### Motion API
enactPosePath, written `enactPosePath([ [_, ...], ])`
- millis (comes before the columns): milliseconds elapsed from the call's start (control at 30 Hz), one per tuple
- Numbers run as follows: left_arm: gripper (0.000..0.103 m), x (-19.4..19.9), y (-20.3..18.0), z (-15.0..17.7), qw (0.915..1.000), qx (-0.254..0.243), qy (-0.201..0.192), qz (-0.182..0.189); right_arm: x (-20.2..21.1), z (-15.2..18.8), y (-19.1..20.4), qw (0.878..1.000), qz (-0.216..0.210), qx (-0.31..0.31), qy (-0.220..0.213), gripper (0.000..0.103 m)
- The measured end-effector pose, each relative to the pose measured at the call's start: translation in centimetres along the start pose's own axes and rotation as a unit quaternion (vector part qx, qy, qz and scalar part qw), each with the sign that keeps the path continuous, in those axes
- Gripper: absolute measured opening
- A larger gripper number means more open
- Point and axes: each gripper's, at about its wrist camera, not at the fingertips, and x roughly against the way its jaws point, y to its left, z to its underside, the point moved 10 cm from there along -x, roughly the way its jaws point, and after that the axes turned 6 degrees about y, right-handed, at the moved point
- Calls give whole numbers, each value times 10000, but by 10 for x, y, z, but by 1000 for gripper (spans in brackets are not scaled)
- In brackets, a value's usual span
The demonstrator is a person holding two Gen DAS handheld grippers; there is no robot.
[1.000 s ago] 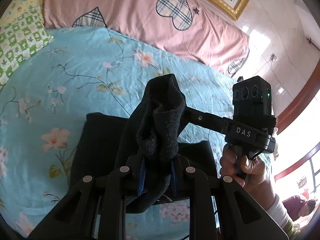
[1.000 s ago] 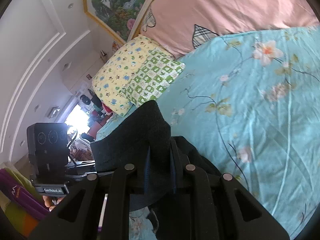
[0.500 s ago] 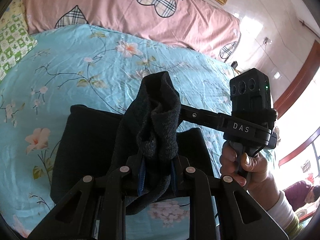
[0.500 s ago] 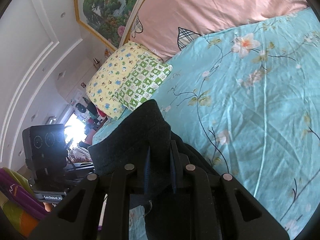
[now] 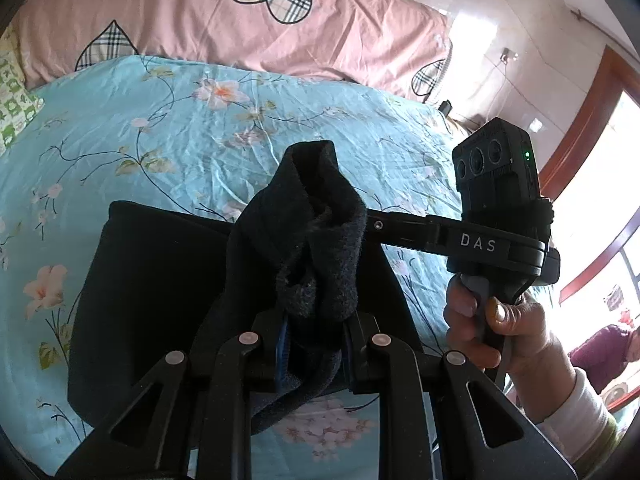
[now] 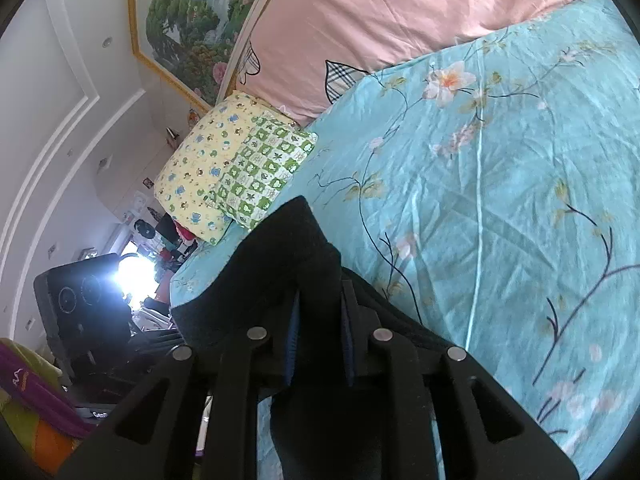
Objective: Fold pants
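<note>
The dark navy pants (image 5: 160, 280) lie partly folded on the blue floral bedsheet (image 5: 160, 140). My left gripper (image 5: 314, 320) is shut on a bunched end of the pants, which stands up between its fingers. My right gripper (image 6: 318, 320) is shut on another end of the same pants (image 6: 288, 248). In the left wrist view the right gripper's body (image 5: 496, 208) reaches in from the right, its fingertips hidden behind the raised cloth. Both hold the cloth lifted above the folded part.
A pink quilt with plaid hearts (image 5: 240, 20) lies along the head of the bed. A yellow and green pillow (image 6: 240, 176) sits at the bed's left corner. A framed painting (image 6: 192, 12) hangs above. The bed edge and a doorway (image 5: 600, 160) are at right.
Both grippers have carried the held pants ends forward over the folded part towards the head of the bed. Their grip is unchanged.
</note>
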Motion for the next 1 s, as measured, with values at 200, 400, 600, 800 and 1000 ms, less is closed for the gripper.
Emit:
enactPosePath([
  [200, 34, -2, -9, 3, 9998, -150, -53, 151, 12, 5, -6, 9994, 324, -83, -71, 29],
  [400, 58, -7, -28, 11, 9982, -291, 2, 522, 43, 5, -19, 9962, 632, -428, -421, 34],
  [600, 64, 2, -35, 20, 9964, -345, 47, 770, 77, 13, -18, 9887, 1050, -614, -881, 69],
  [800, 67, 20, -27, 23, 9960, -264, -33, 849, 88, 27, -8, 9807, 1527, -650, -1031, 78],
  [1000, 69, 35, 0, 18, 9970, 49, -175, 756, 83, 34, 10, 9753, 1875, -528, -1046, 85],
])
